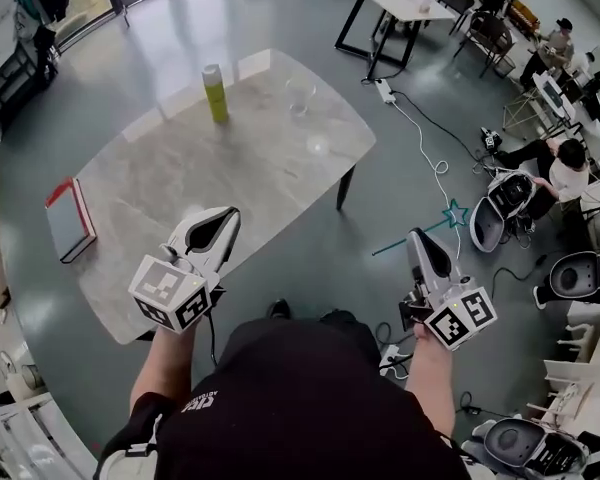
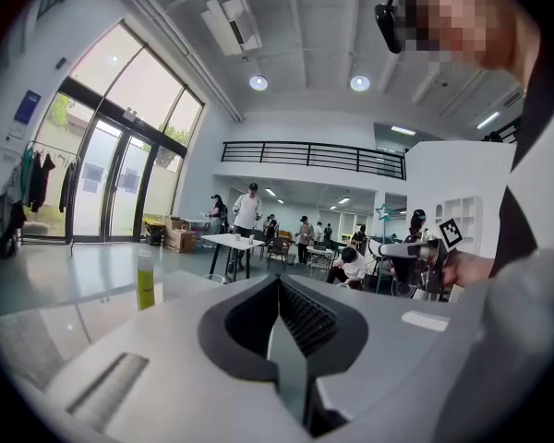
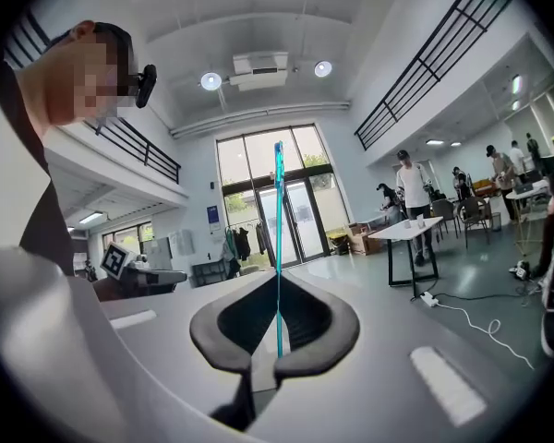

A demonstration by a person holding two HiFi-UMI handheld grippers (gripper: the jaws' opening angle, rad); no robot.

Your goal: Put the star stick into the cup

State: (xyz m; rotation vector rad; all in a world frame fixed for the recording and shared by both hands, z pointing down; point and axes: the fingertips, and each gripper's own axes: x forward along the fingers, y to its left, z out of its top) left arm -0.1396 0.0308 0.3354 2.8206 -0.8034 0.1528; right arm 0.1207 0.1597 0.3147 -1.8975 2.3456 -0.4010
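Observation:
The star stick (image 1: 450,218) is a thin teal rod with a star outline at its tip. My right gripper (image 1: 421,238) is shut on it, held out over the floor to the right of the table. In the right gripper view the stick (image 3: 279,238) rises straight up from between the closed jaws of that gripper (image 3: 278,293). The clear glass cup (image 1: 300,95) stands on the far part of the marble table (image 1: 180,178). My left gripper (image 1: 218,224) hovers at the table's near edge, its jaws (image 2: 279,284) shut on nothing.
A yellow-green bottle (image 1: 215,93) stands on the table left of the cup, and a red book (image 1: 70,218) lies at the table's left end. A white cable and power strip (image 1: 385,91) lie on the floor to the right. Seated people and chairs fill the far right.

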